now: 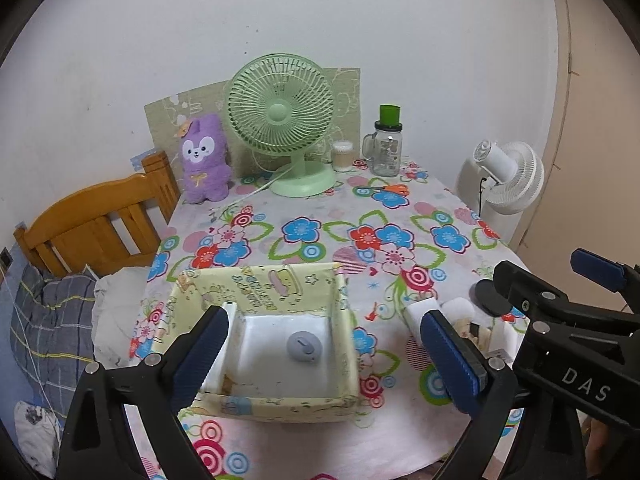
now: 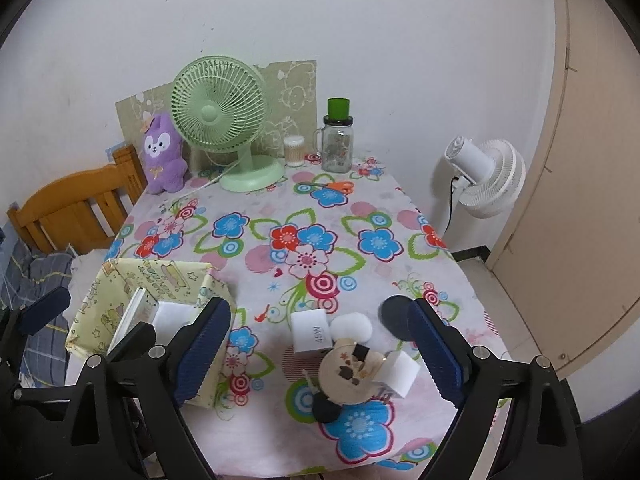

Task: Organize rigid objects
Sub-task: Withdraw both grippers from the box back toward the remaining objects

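Observation:
A yellow patterned open box [image 1: 276, 284] stands on the flowered tablecloth, with a small grey round thing [image 1: 305, 349] on its white floor. My left gripper [image 1: 324, 314] hangs open above this box, nothing between its blue pads. To the right lies a cluster: a white charger block [image 2: 312, 332], a white round puff [image 2: 352, 326], a beige mouse-shaped disc [image 2: 352, 372], a white cube [image 2: 402, 372] and a black disc [image 2: 394, 314]. My right gripper [image 2: 318, 308] is open over the cluster and holds nothing. The box [image 2: 120, 300] sits left of it.
At the table's far end stand a green desk fan [image 1: 280, 120], a purple plush [image 1: 204, 160], a glass jar with a green lid [image 1: 388, 148], a cotton-swab tub [image 1: 343, 156] and orange scissors [image 1: 394, 189]. A wooden chair [image 1: 100, 220] is left, a white floor fan [image 2: 484, 176] right.

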Available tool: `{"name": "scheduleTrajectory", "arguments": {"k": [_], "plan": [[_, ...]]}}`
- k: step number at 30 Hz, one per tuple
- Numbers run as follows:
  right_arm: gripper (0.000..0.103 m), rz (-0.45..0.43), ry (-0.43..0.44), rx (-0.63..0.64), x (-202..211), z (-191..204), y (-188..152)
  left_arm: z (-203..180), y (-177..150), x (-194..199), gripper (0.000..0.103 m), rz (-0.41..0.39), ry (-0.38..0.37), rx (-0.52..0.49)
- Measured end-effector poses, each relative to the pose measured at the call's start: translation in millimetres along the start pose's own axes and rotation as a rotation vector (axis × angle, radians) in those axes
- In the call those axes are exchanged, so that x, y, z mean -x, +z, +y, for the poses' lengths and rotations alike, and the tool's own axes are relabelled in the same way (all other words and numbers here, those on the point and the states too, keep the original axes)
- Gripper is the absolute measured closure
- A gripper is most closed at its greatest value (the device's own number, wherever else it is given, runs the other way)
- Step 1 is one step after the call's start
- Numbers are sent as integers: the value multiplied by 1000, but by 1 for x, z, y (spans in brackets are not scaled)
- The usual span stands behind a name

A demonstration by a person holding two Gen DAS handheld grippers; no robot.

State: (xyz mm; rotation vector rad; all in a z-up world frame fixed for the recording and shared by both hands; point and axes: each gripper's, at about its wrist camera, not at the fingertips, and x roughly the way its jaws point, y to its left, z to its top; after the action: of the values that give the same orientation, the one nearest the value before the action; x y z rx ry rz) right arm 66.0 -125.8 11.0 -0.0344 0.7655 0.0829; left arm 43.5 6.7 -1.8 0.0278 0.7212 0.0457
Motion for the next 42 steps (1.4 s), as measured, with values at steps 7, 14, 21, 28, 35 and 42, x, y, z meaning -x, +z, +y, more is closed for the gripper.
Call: {"name": "scheduleTrajectory", "arguments": {"k": [7, 14, 21, 28, 35, 42], "plan": [[8, -15, 15, -18, -1, -25, -6, -21, -2, -3, 5, -4, -21, -2], [8, -30, 19, -22, -4, -49, -15, -47, -9, -12, 5, -4, -58, 0], [8, -52, -5, 8, -10, -65, -25, -74, -18, -25, 5, 9, -91, -20], [8, -53, -8, 14, -23, -81, -34, -92, -27, -40, 5, 16, -108, -25], [8, -46, -5, 20, -37, -92, -47, -110, -39, -64, 5, 41, -125, -29], [8, -9, -11, 15, -59, -101, -63, -123, -54, -85, 5, 67, -122, -33]]}}
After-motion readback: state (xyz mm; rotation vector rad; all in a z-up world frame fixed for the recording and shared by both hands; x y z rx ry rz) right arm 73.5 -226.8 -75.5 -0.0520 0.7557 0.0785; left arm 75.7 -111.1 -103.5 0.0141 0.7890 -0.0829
